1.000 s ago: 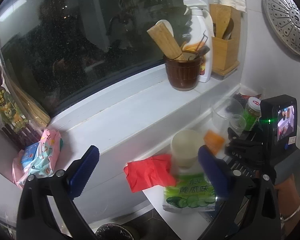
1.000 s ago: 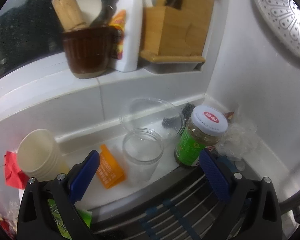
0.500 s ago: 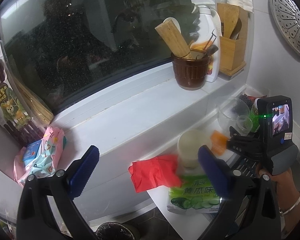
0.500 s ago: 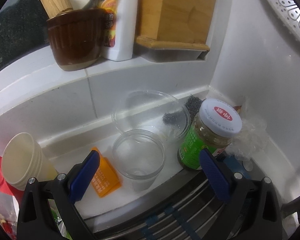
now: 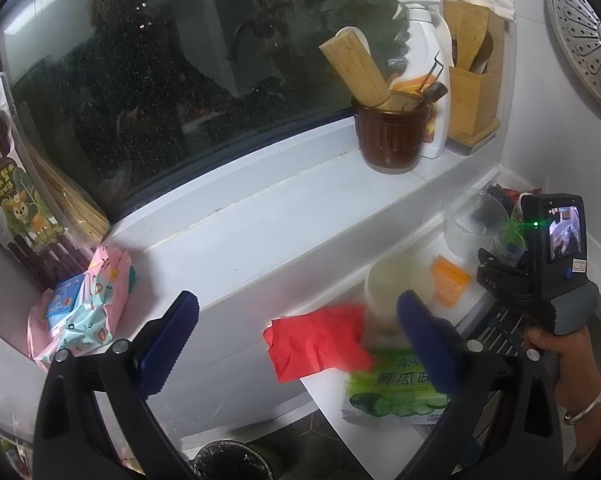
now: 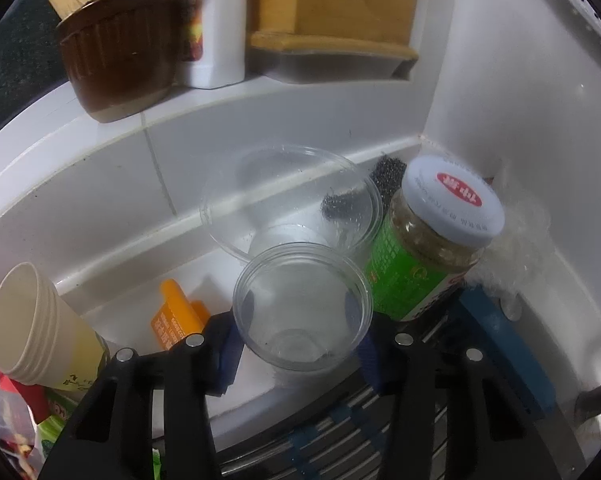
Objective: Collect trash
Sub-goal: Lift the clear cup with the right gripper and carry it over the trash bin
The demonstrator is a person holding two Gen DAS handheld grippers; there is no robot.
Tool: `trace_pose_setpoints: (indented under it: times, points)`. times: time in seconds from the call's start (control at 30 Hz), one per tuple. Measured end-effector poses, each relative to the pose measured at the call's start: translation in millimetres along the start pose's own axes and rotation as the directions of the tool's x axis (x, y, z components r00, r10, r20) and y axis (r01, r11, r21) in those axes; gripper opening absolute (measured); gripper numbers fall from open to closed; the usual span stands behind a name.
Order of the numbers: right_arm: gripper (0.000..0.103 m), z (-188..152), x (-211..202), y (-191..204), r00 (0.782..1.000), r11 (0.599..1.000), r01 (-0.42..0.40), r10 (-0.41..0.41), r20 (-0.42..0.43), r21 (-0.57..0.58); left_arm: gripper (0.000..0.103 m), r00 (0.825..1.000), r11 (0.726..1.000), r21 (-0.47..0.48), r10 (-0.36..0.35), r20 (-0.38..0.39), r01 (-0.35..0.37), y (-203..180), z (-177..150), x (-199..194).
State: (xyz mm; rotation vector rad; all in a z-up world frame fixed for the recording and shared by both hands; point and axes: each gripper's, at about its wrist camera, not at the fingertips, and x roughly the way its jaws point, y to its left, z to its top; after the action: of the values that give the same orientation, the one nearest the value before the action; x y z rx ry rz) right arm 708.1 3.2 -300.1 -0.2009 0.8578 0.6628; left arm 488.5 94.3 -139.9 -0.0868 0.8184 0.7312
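Observation:
My right gripper [image 6: 298, 350] has a small clear plastic cup [image 6: 302, 304] between its blue pads. The jaws are closing and the pads meet the cup's sides. The cup stands upright on the white counter by the sink. In the left wrist view the same cup [image 5: 508, 240] sits in front of the right gripper's body, held by a hand with a bracelet. My left gripper [image 5: 296, 336] hangs open and empty above a red napkin [image 5: 316, 344]. A green cucumber snack bag [image 5: 396, 392], stacked paper cups [image 5: 396, 284] and an orange packet [image 5: 450, 280] lie around it.
A larger clear cup [image 6: 288, 196] lies behind the small one, with a green-labelled jar [image 6: 428, 248] and steel wool [image 6: 344, 200] to the right. A brown utensil pot [image 6: 120, 48] stands on the sill. A bin with a black liner [image 5: 232, 464] is below. Snack packs [image 5: 84, 312] lie left.
The right gripper came forward and down onto the small clear cup and its jaws closed from wide open to the cup's sides. The left gripper barely moved.

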Motion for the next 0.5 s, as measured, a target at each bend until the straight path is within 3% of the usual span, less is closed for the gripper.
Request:
trace_pose_setpoints:
  times: [0.5]
  points:
    - [0.046,-1,-20,-7,0.999,1.0,0.024,-0.024,0.032,0.003,0.097,1.0,1.0,-0.005,-0.003,-0.006,0.003,2,-3,0]
